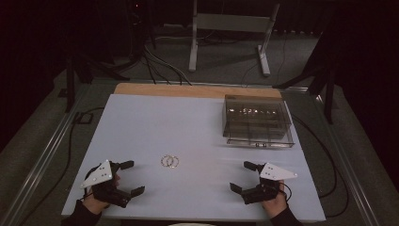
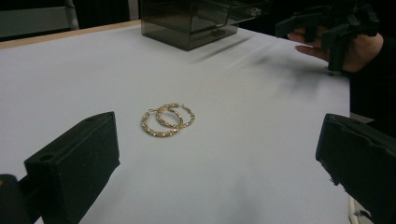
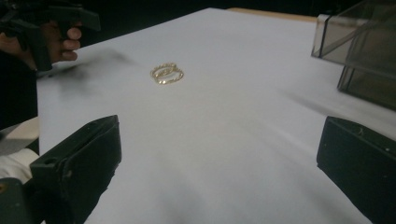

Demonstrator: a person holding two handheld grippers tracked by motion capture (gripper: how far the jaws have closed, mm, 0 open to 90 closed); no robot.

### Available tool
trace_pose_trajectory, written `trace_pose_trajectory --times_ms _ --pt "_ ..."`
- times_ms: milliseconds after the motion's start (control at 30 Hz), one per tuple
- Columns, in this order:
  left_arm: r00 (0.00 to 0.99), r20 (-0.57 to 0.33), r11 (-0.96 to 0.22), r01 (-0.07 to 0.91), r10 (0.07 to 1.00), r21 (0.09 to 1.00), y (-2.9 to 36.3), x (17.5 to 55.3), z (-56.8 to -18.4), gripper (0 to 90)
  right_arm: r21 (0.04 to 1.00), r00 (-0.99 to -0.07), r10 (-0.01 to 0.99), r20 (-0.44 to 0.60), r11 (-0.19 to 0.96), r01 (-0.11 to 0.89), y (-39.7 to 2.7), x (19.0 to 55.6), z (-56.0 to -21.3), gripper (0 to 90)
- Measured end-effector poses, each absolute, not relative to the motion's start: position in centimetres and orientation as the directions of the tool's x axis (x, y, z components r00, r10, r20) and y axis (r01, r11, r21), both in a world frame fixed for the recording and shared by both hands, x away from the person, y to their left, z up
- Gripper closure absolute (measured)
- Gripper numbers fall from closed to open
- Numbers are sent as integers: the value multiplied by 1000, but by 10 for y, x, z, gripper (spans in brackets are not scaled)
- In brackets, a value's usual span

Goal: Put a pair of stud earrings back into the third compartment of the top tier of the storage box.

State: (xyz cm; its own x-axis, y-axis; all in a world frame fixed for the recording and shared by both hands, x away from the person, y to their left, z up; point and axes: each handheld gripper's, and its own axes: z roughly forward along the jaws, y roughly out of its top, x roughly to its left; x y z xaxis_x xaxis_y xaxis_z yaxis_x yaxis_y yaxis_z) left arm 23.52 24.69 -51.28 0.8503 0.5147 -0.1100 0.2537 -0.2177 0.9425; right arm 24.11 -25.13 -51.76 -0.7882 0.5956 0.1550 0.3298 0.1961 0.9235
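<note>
1. Gold hoop earrings (image 1: 170, 161), two of them overlapping, lie flat on the white table top (image 1: 155, 122). I see them between my two grippers and a bit farther out from me than either.
2. My left gripper (image 1: 134, 178) sits near the table's near edge, jaws spread wide with nothing between them. The grey three-cornered plate on top is tilted.
3. From the left gripper view the earrings (image 2: 167, 121) lie ahead of the jaws, a little toward the left jaw, clearly apart from both pads. Bare white surface between jaws and hoops.
4. My right gripper (image 1: 242, 176) is also near the near edge, jaws spread wide, holding nothing.
5. From the right gripper view the earrings (image 3: 166, 73) are ahead and off toward the left jaw side, well apart from the jaws. They look farther from this gripper than from the left one.
6. Smoked clear plastic box (image 1: 256, 121) with small compartments stands beyond the right gripper, well apart from it. It is much farther from the left gripper, across the table.
7. The box's lower drawer looks pulled out slightly toward me; I cannot tell what lies in the compartments.
8. Each gripper view shows the other hand and its gripper farther off: right hand (image 2: 348, 44), left hand (image 3: 51, 39).
9. Both hands rest low over the table; I cannot tell if they touch it.
</note>
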Motion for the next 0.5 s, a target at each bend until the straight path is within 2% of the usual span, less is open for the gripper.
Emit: trace_pose_trajectory --times_ms 500 --pt "848 -117 -214 260 516 942 247 232 -513 5 916 -790 600 126 236 324 -246 241 -517 0"
